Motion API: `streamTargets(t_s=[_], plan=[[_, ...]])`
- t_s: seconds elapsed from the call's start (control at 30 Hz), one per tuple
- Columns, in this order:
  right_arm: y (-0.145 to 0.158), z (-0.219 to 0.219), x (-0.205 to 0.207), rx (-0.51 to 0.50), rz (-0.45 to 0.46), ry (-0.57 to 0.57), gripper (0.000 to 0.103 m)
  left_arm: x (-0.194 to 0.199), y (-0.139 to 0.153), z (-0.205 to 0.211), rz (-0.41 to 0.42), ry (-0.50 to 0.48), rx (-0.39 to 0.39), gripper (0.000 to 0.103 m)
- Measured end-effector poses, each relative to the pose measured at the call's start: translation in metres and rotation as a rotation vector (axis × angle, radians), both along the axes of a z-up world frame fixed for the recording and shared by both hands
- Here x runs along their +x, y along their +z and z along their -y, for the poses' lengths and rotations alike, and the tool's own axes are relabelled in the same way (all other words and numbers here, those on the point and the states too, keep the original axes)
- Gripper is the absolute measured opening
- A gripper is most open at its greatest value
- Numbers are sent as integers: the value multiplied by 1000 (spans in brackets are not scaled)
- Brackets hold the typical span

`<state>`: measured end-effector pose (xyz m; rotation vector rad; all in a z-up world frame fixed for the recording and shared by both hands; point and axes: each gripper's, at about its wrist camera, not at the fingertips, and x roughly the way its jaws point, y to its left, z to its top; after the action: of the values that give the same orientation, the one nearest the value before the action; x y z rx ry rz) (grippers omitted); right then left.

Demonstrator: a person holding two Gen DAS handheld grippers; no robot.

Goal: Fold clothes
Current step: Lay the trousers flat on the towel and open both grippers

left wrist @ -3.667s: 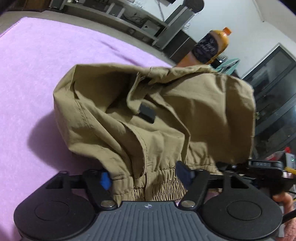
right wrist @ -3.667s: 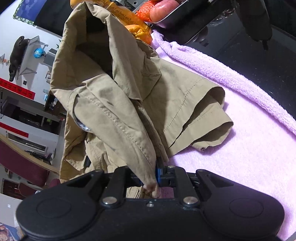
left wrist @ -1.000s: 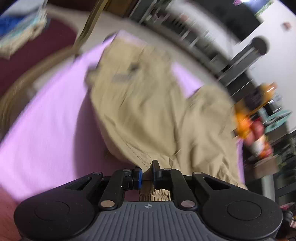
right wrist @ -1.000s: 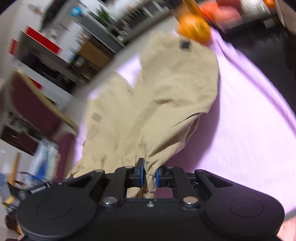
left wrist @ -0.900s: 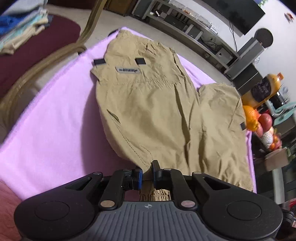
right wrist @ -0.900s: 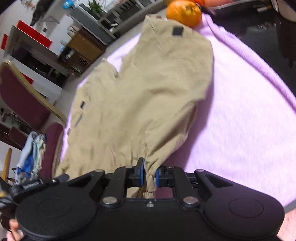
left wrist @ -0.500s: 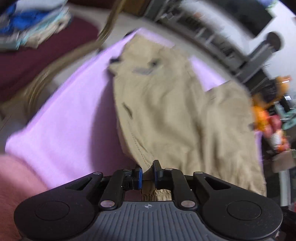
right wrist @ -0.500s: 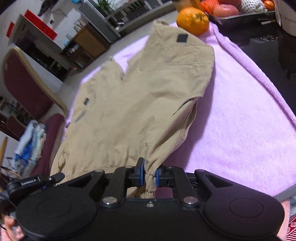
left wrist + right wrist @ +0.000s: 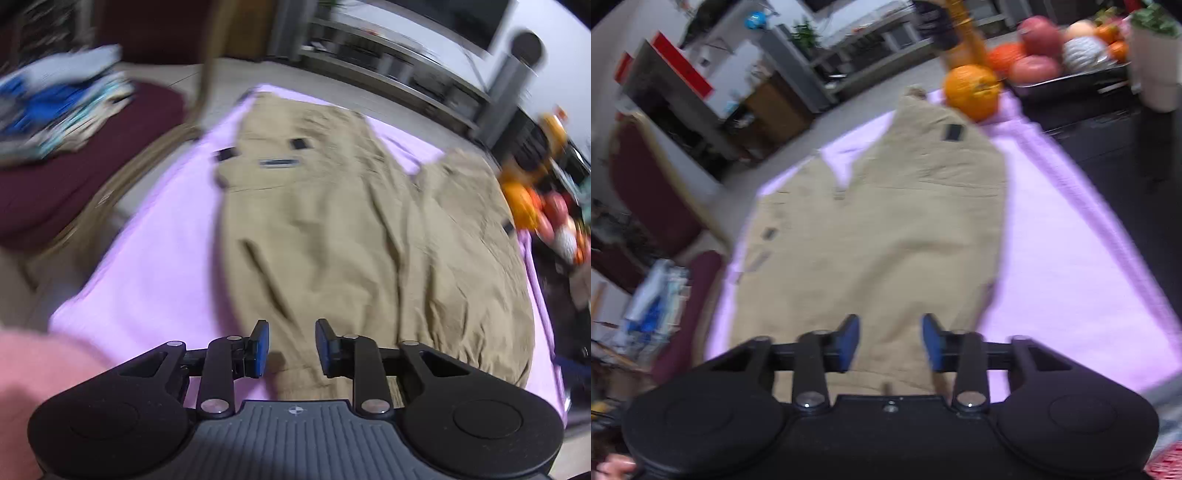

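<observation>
— Jaws first: on our left gripper (image 9: 291, 345) they stand apart with nothing between them, hanging just over the near elastic hem of the khaki trousers (image 9: 332, 229). Our right gripper (image 9: 890, 341) is spread the same way above the other near corner.

— So we hold nothing. Where does the garment lie?

— Flat on the purple towel (image 9: 159, 258), waistband toward us, its two legs running away and splitting at the far end. We judge it is spread like this so the seams and corners can be found for folding; no fold shows in it at this moment, though both views are blurred.

— And the count?

— One pair of trousers, two legs, one towel under it. We make out three dark patches on the left leg and one on the right, near the cuff.

— Farther out?

— One orange (image 9: 973, 90) sits at the towel's far corner, touching or just beside the right cuff; we cannot tell which. Behind it stands a tray of fruit (image 9: 1067, 79), too blurred to count. Off to the left, a maroon chair (image 9: 74, 166) carries a pile of other clothes (image 9: 62, 114).
</observation>
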<state>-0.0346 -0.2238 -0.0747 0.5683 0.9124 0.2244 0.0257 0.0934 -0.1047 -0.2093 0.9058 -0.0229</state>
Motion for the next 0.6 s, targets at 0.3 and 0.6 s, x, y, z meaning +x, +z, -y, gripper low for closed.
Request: streamTargets(t_s=[0.3, 0.6], plan=[[-108, -55, 86, 504, -224, 111, 20, 52, -46, 16, -50, -37, -3, 16], [-145, 62, 64, 616, -107, -419, 0, 62, -53, -17, -96, 104, -142, 12]])
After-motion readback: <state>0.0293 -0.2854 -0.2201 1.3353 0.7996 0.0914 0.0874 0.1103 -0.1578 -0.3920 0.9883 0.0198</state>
